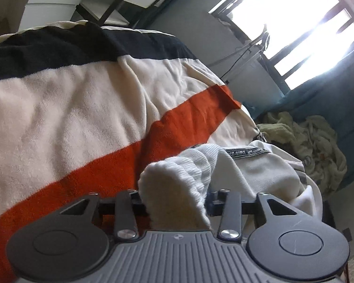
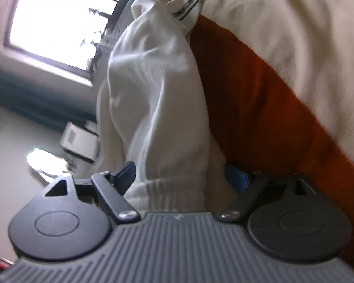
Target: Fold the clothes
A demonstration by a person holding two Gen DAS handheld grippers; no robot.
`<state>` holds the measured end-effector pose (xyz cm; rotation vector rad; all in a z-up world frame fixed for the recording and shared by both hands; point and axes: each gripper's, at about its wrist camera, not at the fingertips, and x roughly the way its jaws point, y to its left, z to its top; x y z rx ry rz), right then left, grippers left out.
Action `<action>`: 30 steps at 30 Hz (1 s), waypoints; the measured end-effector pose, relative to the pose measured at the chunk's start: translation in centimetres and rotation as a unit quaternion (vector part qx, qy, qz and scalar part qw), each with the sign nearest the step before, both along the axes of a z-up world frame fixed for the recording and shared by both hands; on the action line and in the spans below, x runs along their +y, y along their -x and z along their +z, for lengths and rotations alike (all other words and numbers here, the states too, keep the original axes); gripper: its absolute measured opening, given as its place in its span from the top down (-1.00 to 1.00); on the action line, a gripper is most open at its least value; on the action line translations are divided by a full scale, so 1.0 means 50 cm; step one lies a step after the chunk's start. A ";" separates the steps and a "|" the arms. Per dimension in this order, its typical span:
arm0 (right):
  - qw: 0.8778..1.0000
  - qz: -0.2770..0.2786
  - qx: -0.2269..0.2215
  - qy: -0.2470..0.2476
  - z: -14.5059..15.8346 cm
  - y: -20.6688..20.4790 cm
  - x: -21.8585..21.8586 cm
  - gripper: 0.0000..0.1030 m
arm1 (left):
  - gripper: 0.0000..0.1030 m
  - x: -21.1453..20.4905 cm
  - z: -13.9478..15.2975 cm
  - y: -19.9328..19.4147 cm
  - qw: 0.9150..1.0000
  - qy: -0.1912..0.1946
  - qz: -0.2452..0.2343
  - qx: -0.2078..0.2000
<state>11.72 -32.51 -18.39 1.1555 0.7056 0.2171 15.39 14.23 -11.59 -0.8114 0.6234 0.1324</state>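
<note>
Both grippers clamp the white garment; only the left view shows olive laundry.

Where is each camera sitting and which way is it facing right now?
Left wrist: rides the left gripper, looks along its fingers at the white garment and striped blanket, window beyond; only gripper parts show.
Right wrist: rides the right gripper, tilted sideways, facing the white garment with the blanket beside it; only gripper parts show.
Shared: garment, blanket, window.
</note>
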 end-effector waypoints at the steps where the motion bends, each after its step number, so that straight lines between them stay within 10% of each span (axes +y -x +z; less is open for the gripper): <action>1: 1.000 0.001 0.003 -0.028 -0.005 -0.001 0.002 -0.32 | 0.46 0.007 0.002 -0.003 1.000 0.011 -0.004 0.001; 3: 0.999 0.008 0.010 -0.049 -0.006 0.000 0.018 0.15 | 0.64 0.027 0.013 -0.010 1.000 0.030 -0.006 -0.004; 7: 0.998 0.024 -0.009 -0.054 0.022 0.010 0.074 0.50 | 0.73 0.064 0.064 -0.040 1.000 0.012 -0.013 -0.022; 24: 0.967 0.209 -0.020 -0.144 0.092 -0.208 0.702 0.57 | 0.74 0.445 0.272 -0.382 0.977 -0.179 0.101 0.051; 30: 0.960 0.251 0.033 -0.119 0.087 -0.255 0.785 0.54 | 0.70 0.509 0.190 -0.457 0.973 -0.187 0.084 0.108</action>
